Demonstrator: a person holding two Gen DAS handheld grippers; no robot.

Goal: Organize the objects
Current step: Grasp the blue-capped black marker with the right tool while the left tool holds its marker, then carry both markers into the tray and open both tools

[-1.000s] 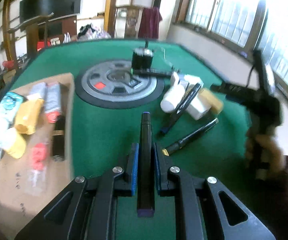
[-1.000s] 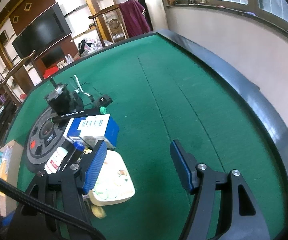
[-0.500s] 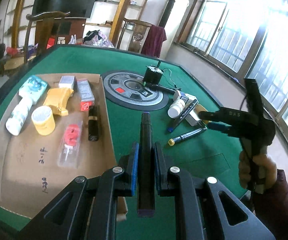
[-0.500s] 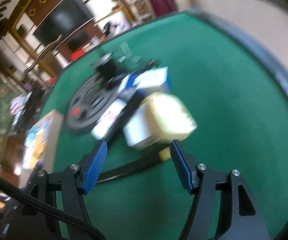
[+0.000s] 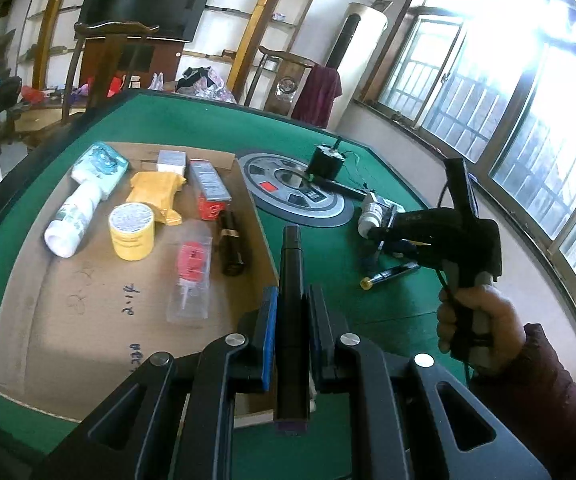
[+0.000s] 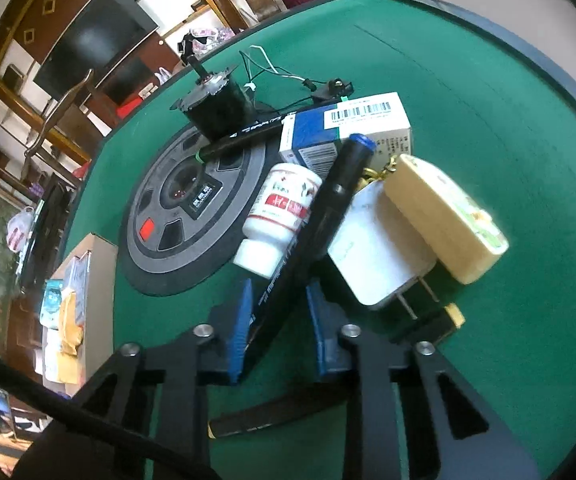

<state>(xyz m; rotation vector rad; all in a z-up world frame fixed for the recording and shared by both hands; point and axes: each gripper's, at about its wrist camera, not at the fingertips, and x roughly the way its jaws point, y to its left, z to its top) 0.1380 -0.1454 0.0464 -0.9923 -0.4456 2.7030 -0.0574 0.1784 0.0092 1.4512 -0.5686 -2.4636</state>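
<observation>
Green felt covers the table [image 5: 192, 128], with a flattened cardboard sheet [image 5: 60, 320] on its left part and a round grey-and-black disc [image 5: 328, 216] at its centre. Windows line the right wall, and a dark screen hangs at the back.

The left gripper [image 5: 291, 320] has its blue-padded fingers closed on a slim black marker [image 5: 291, 280], which points straight ahead above the cardboard's right edge. The right gripper [image 6: 278, 320] is partly open, its blue pads either side of a black pen with a blue cap [image 6: 328, 208]; the left pad looks to touch the barrel while a gap remains on the right. This pen lies tilted across a pile, leaning on a white pill bottle [image 6: 276, 216] with a red label whose writing is too small to read.

Behind the bottle sits a blue-and-white box [image 6: 348, 128] bearing a barcode. A white plug adapter [image 6: 380, 252] and a cream-yellow case [image 6: 444, 216] lie just right of the pen. A black motor [image 6: 218, 100] stands on the disc, a green-tipped pen [image 6: 244, 134] beside it.

On the cardboard lie a white tube [image 5: 76, 212], a yellow-lidded jar [image 5: 132, 232], a yellow packet [image 5: 156, 192], a red box [image 5: 210, 192] and a clear packet with a red item [image 5: 192, 272].
</observation>
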